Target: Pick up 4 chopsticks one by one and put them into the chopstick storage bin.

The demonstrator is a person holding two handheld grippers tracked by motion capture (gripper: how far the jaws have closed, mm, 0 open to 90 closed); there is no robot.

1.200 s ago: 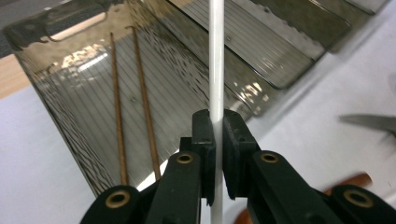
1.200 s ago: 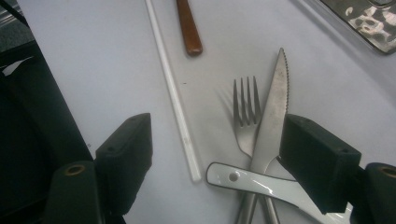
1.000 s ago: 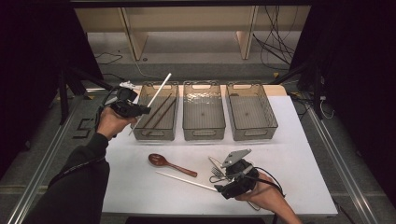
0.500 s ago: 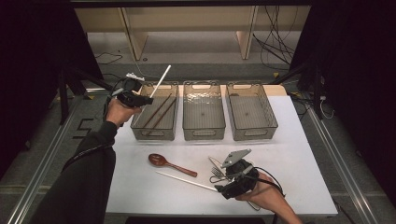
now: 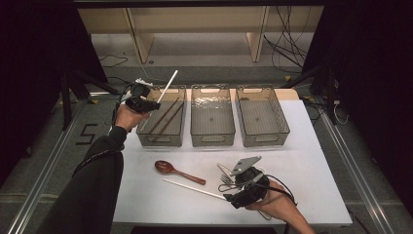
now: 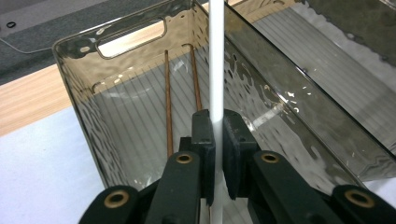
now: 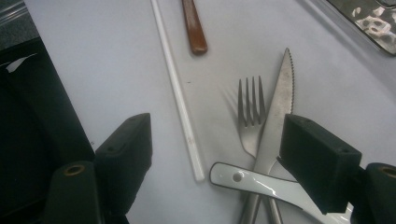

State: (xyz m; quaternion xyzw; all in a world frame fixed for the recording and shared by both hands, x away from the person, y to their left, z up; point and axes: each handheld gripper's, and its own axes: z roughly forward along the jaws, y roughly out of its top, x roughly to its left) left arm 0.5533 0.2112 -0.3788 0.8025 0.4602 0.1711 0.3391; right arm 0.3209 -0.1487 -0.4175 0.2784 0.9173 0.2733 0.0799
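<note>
White plastic chopstick (image 6: 215,60) stands pinched between the closed jaws of the left gripper (image 5: 142,103), angled up and away over the leftmost bin (image 5: 146,136), roughly along its length, where two brown chopsticks (image 5: 164,117) already lie; right gripper (image 7: 215,154) hovers open over the cutlery.

A white-topped table (image 5: 311,161) carries three clear bins in a row at its far side: left bin (image 5: 163,134), middle bin (image 5: 212,131), right bin (image 5: 263,129). Nearer lie a brown wooden spoon (image 5: 178,170), a white chopstick (image 5: 195,188), a fork (image 7: 250,116), a serrated knife (image 7: 275,116) and a white-handled utensil (image 7: 261,184).
</note>
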